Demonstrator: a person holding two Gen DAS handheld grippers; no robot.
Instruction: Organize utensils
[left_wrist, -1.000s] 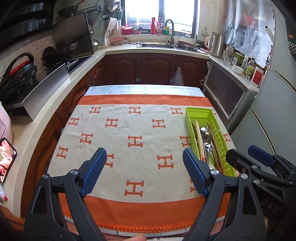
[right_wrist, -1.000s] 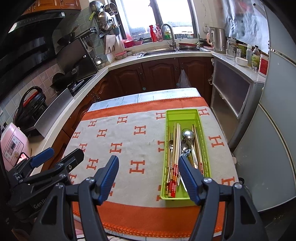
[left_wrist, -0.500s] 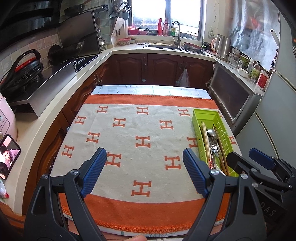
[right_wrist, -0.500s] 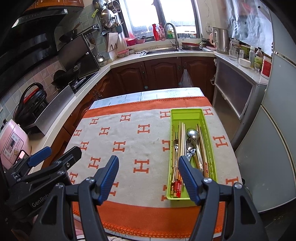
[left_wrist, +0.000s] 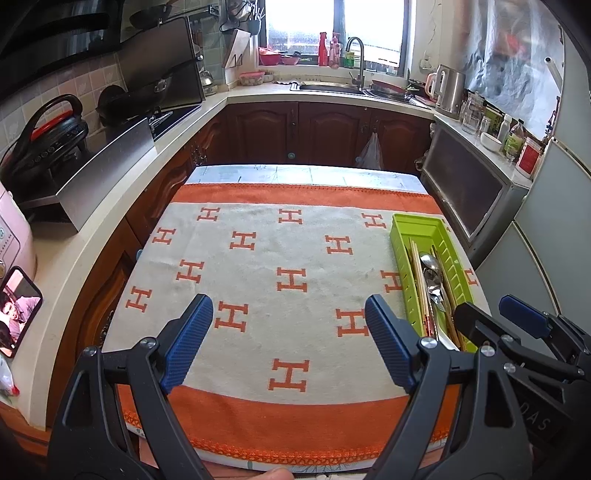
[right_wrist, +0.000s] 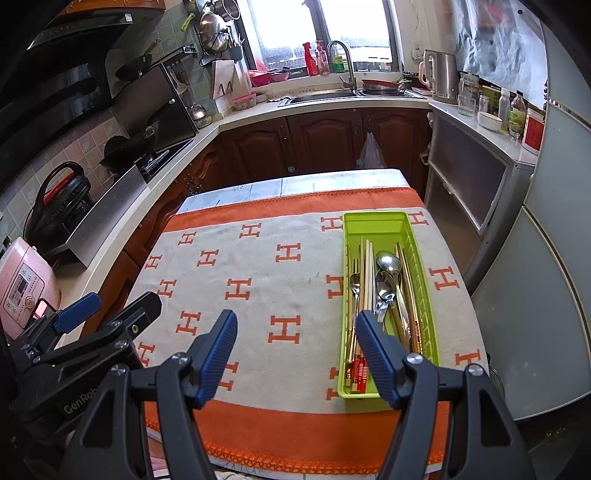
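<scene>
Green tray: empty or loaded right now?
Loaded. The green tray lies flat on the cloth, with spoons, a fork and chopsticks lying lengthwise inside; its far end is bare.

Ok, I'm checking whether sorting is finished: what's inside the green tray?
The green tray holds spoons, a fork and chopsticks, lying lengthwise. The right gripper, jaws open, covers part of the near end, so anything beneath stays hidden.

Bright window (left_wrist: 334, 31) over a sink (right_wrist: 325, 95). Dark wooden cabinets (left_wrist: 325, 129) under a pale counter (left_wrist: 92, 236). Tiled wall (right_wrist: 33, 166) left, grey fridge (right_wrist: 546, 295) right, orange-bordered cloth (left_wrist: 280, 273) covering the table.
</scene>
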